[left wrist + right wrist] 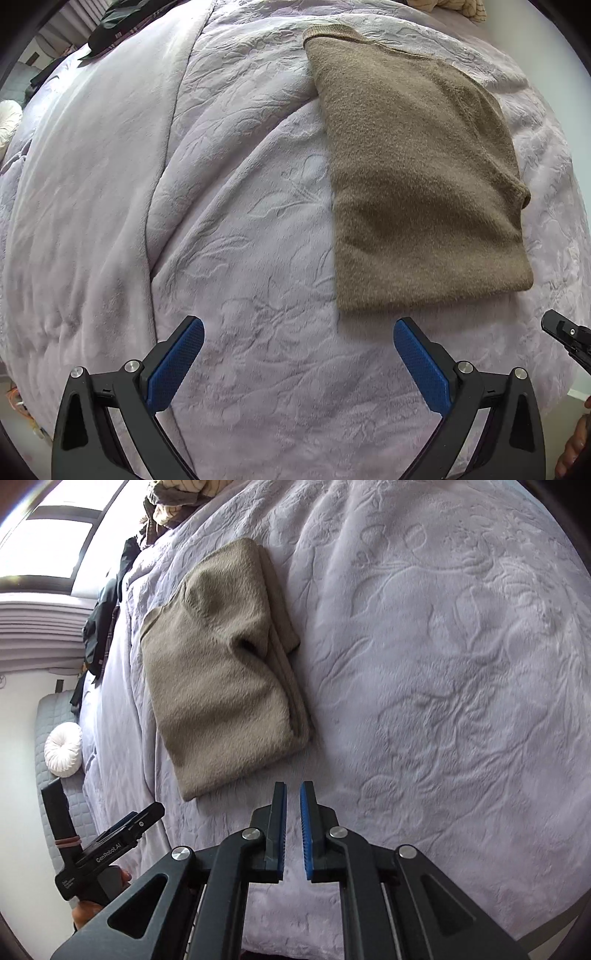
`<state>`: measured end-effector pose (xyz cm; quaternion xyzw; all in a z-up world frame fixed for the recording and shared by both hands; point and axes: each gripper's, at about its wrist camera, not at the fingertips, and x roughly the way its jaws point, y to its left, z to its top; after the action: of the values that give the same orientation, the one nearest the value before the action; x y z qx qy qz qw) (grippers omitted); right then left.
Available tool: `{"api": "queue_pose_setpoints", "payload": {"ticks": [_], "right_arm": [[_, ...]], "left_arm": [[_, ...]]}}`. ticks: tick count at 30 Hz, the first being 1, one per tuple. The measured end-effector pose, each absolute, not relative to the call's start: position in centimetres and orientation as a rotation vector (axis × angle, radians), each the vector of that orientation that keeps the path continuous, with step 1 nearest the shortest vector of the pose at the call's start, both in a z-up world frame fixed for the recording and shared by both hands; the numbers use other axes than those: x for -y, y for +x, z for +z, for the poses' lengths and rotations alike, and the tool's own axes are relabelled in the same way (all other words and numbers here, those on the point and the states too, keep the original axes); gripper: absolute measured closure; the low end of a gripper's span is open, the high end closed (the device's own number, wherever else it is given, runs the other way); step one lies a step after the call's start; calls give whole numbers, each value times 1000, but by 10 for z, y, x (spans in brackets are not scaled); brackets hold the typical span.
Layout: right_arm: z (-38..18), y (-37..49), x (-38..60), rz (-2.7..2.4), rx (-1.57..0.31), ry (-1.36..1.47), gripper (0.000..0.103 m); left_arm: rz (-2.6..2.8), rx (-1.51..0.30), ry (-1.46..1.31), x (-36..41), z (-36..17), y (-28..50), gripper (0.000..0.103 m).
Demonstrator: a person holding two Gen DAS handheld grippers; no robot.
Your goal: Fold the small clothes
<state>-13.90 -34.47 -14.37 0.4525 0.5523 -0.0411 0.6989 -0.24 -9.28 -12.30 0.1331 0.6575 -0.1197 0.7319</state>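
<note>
A tan-brown fuzzy knit sweater (421, 177) lies folded into a compact, thick rectangle on a pale lilac plush bedspread embossed with a leaf pattern (236, 236). Its layers stack neatly along one long side, and a ribbed edge shows at the far end. Nothing is touching it.

Just beside the sweater's near edge, the left gripper (298, 363) hangs over bare bedspread, pointing straight down, its blue-padded fingers (176, 363) spread wide with nothing between them. The right gripper (292, 830), angled downward near the same short edge, has its two blue pads drawn almost together with only a slim gap, and it holds nothing either.

Beyond the sweater, toward the far end of the bed, a heap of dark clothing (101, 624) sits along one side of the bedspread and some striped cream fabric (181, 491) is bunched at its top. A round white pleated cushion (63, 749) rests on a grey quilted surface off the bed's side (a bright window lies beyond).

This garment appears finished, so the work seems to sit between items. The next move likely calls for reaching to the far pile for another piece and bringing it onto open bedspread, without knocking the folded sweater.
</note>
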Motion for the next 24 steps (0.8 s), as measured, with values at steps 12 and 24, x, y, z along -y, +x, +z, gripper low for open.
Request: {"api": "queue_pose_setpoints", "payload": {"ticks": [12, 24], "right_arm": [[-141, -127, 335, -83, -1239, 1004, 65], [-145, -115, 338, -76, -1244, 1001, 30]], "left_arm": [[-269, -1448, 320, 84, -116, -2, 0], [-275, -1449, 313, 92, -125, 4, 0]]}}
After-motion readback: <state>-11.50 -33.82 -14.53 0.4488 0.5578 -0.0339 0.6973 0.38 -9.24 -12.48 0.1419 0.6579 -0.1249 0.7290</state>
